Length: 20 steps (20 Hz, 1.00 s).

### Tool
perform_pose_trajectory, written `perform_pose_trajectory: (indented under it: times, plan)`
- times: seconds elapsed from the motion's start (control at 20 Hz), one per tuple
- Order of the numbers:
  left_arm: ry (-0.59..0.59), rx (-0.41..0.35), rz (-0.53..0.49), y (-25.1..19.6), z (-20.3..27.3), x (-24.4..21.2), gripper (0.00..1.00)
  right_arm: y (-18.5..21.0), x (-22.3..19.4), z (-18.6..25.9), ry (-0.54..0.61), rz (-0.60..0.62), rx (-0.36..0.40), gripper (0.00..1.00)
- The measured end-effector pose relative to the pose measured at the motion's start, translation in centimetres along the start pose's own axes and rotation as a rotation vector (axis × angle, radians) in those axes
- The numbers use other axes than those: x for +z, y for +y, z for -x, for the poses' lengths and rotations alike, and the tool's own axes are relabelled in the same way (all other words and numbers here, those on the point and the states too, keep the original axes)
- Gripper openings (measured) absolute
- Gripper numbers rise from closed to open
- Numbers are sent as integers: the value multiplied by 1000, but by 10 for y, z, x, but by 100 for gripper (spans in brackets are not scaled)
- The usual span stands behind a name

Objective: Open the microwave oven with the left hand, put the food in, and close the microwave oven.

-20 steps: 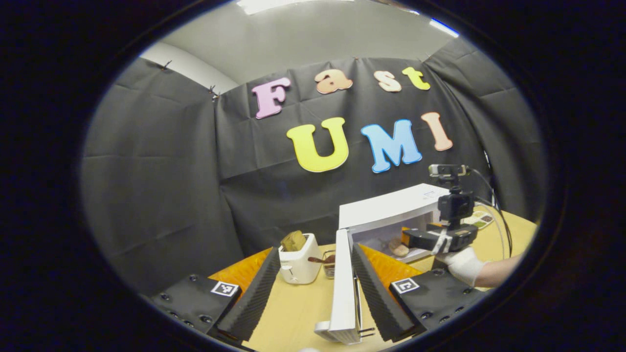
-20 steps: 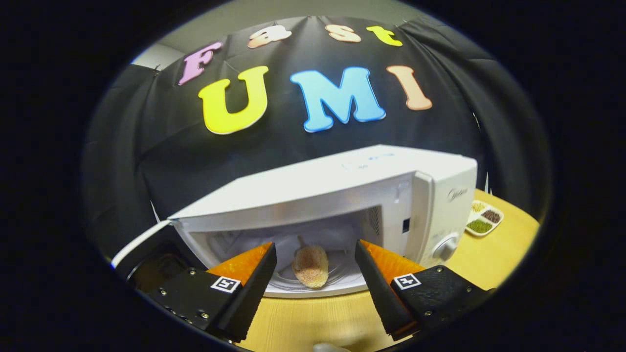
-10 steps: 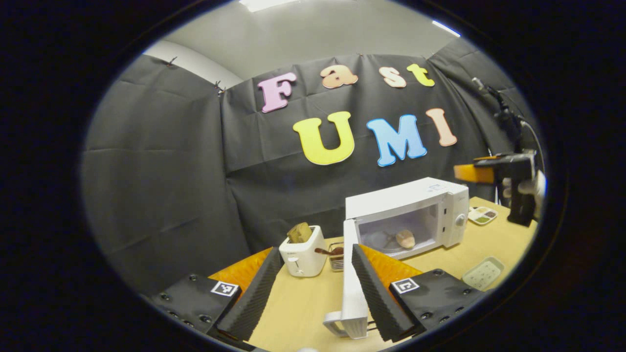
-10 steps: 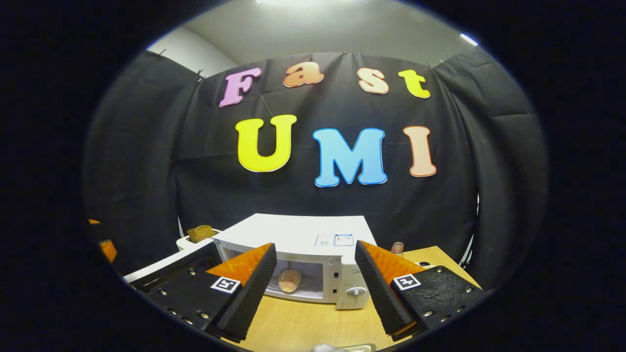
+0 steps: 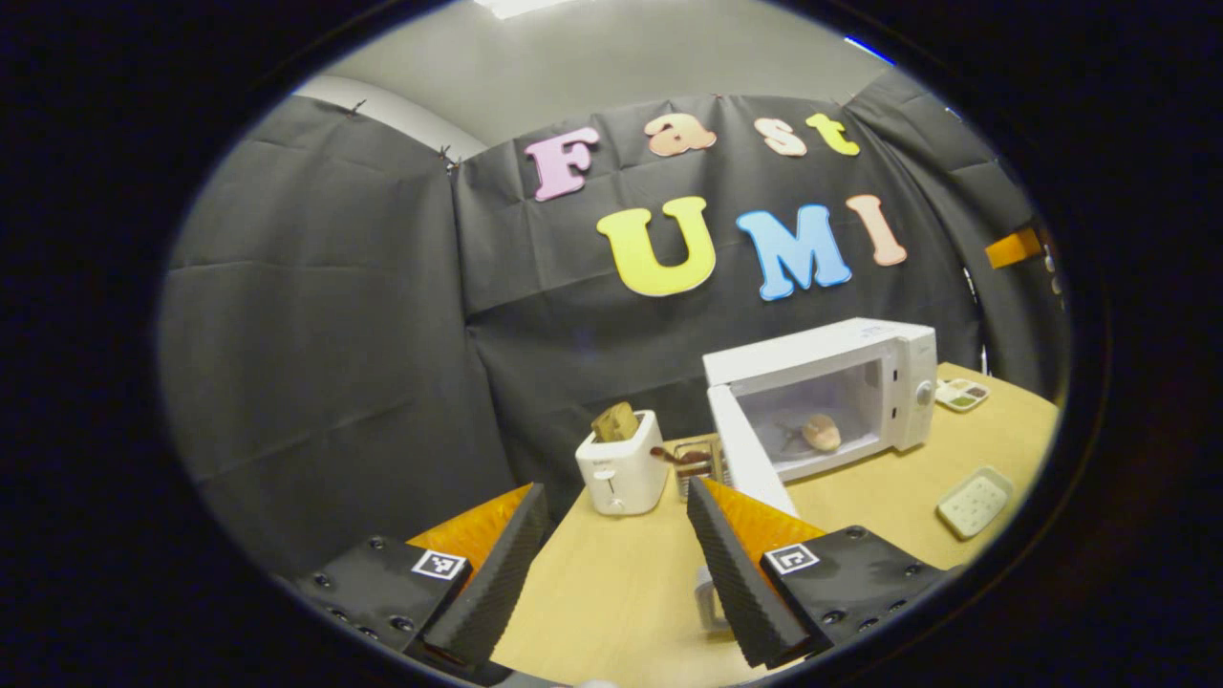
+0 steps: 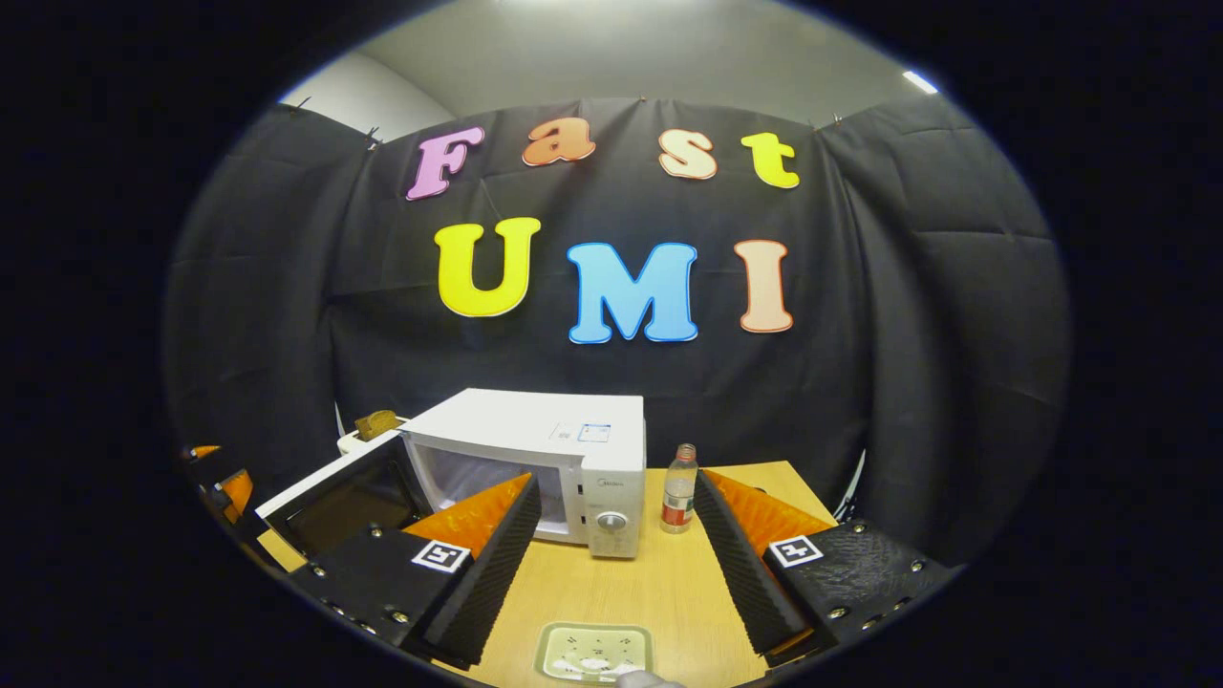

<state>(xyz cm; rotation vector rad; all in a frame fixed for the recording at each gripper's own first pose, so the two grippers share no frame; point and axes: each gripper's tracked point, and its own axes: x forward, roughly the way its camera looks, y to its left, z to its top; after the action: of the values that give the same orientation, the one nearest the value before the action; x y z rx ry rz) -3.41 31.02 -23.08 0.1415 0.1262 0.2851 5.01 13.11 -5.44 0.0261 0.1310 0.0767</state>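
The white microwave (image 5: 860, 358) stands at the back right of the table, its door (image 5: 750, 459) swung wide open towards me. A tan piece of food (image 5: 820, 432) lies inside on the turntable. My left gripper (image 5: 611, 564) is open and holds nothing; the door's lower end and handle sit just behind its right finger (image 5: 731, 559). In the right gripper view the microwave (image 6: 573, 440) is farther off, its open door (image 6: 330, 497) at the left. My right gripper (image 6: 616, 564) is open and holds nothing, well back from the oven. An orange part of that gripper (image 5: 1013, 247) shows high at the right.
A white toaster (image 5: 621, 473) with a bread slice (image 5: 614, 420) stands left of the microwave, with a small rack (image 5: 697, 457) beside it. A white tray (image 5: 975, 502) and a seasoning dish (image 5: 960, 392) lie on the wooden table (image 5: 611, 583). A bottle (image 6: 677, 502) stands right of the microwave.
My right gripper has drawn back from the microwave's mouth, leaving the food inside. My left gripper has pulled away from the door, which no longer stands between its fingers.
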Motion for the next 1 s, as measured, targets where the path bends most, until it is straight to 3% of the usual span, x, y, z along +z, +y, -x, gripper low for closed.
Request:
perform_pose_trajectory:
  times: [0.2, 0.35, 0.4, 0.45, 0.55, 1.0]
  plan:
    - [70, 36, 29, 19, -3, -55, 100, -9, 7, 8, 11, 21, -14, 98]
    - [125, 24, 30, 3, -13, -85, 97, -14, 14, 9, 17, 70, -21, 98]
    - [120, 4, 28, -7, -14, -85, 94, -15, 20, 10, 10, 71, -27, 94]
    - [125, -8, 10, -17, -13, -85, 98, -17, 25, 11, 0, 70, -28, 93]
    - [112, -16, -8, -27, -8, -78, 92, -18, 30, 10, -4, 67, -31, 98]
    - [95, -223, 50, -149, 11, -54, 94, -29, 25, 7, 22, 32, -20, 98]
